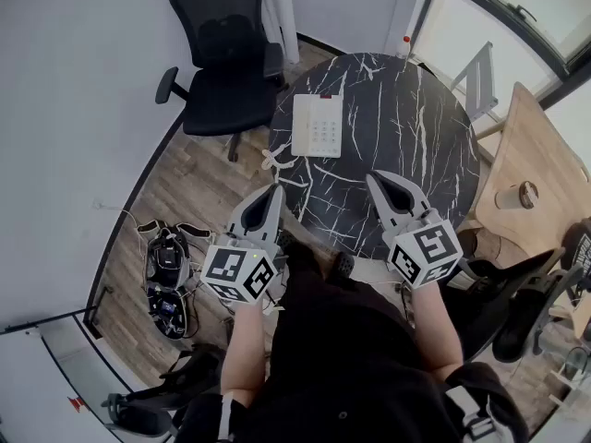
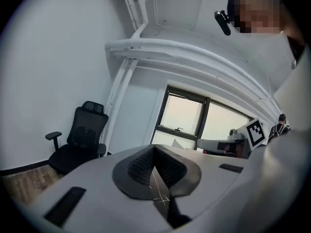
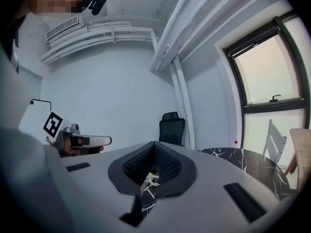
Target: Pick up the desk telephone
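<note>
Nearest, over the near edge of the round black marble counter [image 1: 406, 127], the two claws hover side by side and touch nothing. The left claw [image 1: 270, 201] is above the near-left edge. Its jaws are pressed together with nothing between them, and its own view shows only the dark pads meeting. The right claw [image 1: 386, 188] hangs over the near part of the counter, likewise closed and empty. Both point forward and slightly down.

Farther in, a coiled cord [image 1: 275, 160] lies at the counter's left edge. Just past it, the white desk telephone [image 1: 318, 125] lies flat near the far-left edge, well apart from both claws, with its handset apparently in place. Beyond that edge stands a black office chair [image 1: 222, 63].

By my reading the task has barely begun: nothing is gripped, nothing has been lifted, and the telephone rests fully on the counter. All of the work is left. A claw must open, travel toward the far-left edge, close on the telephone and raise it. The left claw looks better placed, being on the telephone's side
</note>
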### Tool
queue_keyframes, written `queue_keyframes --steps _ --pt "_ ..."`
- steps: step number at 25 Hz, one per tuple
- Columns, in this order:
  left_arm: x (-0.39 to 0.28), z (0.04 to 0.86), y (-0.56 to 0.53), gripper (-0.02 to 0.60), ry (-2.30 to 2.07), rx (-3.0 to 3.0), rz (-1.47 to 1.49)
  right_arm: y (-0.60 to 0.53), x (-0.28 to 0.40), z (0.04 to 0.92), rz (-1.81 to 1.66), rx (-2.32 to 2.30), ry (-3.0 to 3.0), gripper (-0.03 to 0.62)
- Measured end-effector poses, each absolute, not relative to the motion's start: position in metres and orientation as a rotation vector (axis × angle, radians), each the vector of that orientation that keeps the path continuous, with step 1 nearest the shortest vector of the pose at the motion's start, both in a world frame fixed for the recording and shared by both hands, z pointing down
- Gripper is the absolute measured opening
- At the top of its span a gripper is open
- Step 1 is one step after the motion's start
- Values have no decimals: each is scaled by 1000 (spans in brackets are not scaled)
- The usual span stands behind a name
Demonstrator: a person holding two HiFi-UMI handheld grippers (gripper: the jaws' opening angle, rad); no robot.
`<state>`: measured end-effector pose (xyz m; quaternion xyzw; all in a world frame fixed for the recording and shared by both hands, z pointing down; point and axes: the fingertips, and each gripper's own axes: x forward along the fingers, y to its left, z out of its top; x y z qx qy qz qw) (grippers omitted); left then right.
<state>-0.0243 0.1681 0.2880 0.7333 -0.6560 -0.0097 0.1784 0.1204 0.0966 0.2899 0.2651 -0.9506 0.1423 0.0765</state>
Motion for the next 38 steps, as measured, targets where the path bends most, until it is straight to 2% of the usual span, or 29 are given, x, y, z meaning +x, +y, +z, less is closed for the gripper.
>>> queue_keyframes --steps 10,38 --pt "-20 283 172 14 -1860 2088 -18 104 121 281 379 758 -2887 30" --pt "-2 308 176 14 -1814 2070 96 104 134 304 507 790 -2852 31"
